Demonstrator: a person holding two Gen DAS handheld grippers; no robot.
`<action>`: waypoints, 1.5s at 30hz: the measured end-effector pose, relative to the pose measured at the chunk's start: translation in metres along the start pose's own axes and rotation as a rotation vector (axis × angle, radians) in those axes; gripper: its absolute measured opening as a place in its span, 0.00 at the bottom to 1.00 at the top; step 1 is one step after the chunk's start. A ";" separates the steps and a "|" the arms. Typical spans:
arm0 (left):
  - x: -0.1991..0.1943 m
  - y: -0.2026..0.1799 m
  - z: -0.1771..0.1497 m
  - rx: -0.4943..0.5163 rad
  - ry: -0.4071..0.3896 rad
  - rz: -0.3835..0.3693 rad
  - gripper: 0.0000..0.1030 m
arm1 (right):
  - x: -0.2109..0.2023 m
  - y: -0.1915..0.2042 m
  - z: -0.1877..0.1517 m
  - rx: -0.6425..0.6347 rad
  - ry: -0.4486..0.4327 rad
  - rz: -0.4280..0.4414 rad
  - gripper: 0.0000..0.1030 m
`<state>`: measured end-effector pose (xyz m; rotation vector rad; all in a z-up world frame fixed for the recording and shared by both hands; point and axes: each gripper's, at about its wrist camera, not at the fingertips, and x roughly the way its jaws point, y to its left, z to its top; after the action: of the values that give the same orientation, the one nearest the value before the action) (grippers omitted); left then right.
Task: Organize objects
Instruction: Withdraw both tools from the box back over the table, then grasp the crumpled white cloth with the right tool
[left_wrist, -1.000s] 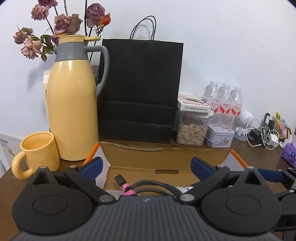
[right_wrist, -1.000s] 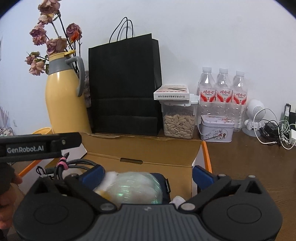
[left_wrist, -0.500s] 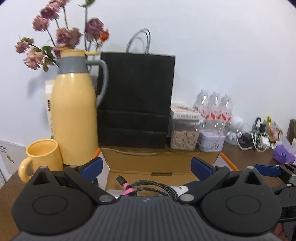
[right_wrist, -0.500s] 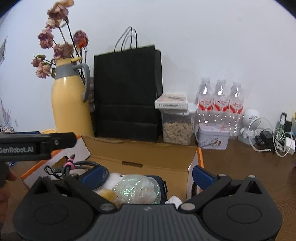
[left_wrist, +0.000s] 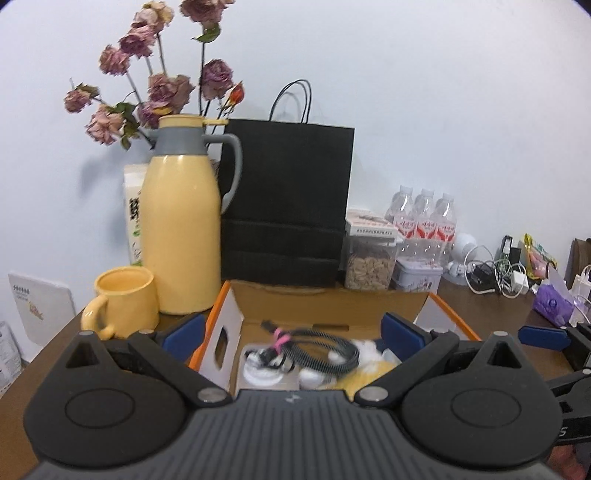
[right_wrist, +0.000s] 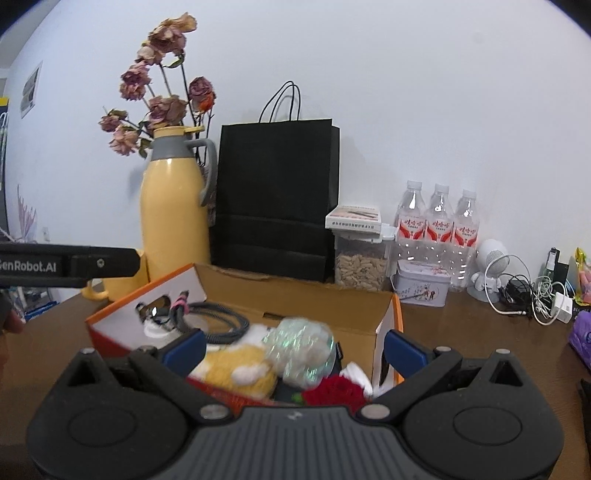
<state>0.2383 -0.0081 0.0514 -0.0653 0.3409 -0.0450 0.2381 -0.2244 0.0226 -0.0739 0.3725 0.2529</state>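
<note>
An open cardboard box (left_wrist: 325, 303) (right_wrist: 295, 295) with orange-edged flaps sits on the brown table. Inside lie a coiled black braided cable (left_wrist: 317, 347) (right_wrist: 221, 319) with a pink tie, a yellow plush toy (right_wrist: 236, 369), a shiny wrapped bundle (right_wrist: 303, 350), a red rose (right_wrist: 338, 393) and white items. My left gripper (left_wrist: 293, 334) hovers open above the near side of the box, holding nothing. My right gripper (right_wrist: 293, 350) is also open above the box's near right part, nothing between its blue pads (right_wrist: 404, 352).
Behind the box stand a yellow thermos (left_wrist: 181, 229) with dried flowers, a yellow mug (left_wrist: 123, 301), a black paper bag (left_wrist: 288, 199), a seed jar (left_wrist: 369, 264), a tin (left_wrist: 417, 275) and three water bottles (right_wrist: 439, 221). Chargers and cables (right_wrist: 532, 295) lie at far right.
Both grippers have risen and pulled back from the box, so more of its contents show. The cable now lies loose in the box. Both stay open.
</note>
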 end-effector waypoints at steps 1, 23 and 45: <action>-0.004 0.002 -0.003 0.001 0.008 0.003 1.00 | -0.004 0.001 -0.003 -0.001 0.005 0.001 1.00; -0.082 0.046 -0.063 -0.006 0.162 0.095 1.00 | -0.072 0.042 -0.063 -0.041 0.106 0.053 1.00; -0.104 0.070 -0.090 -0.033 0.227 0.103 1.00 | -0.024 0.067 -0.087 -0.079 0.302 0.177 1.00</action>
<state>0.1120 0.0623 -0.0039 -0.0759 0.5716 0.0556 0.1686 -0.1751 -0.0511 -0.1579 0.6713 0.4332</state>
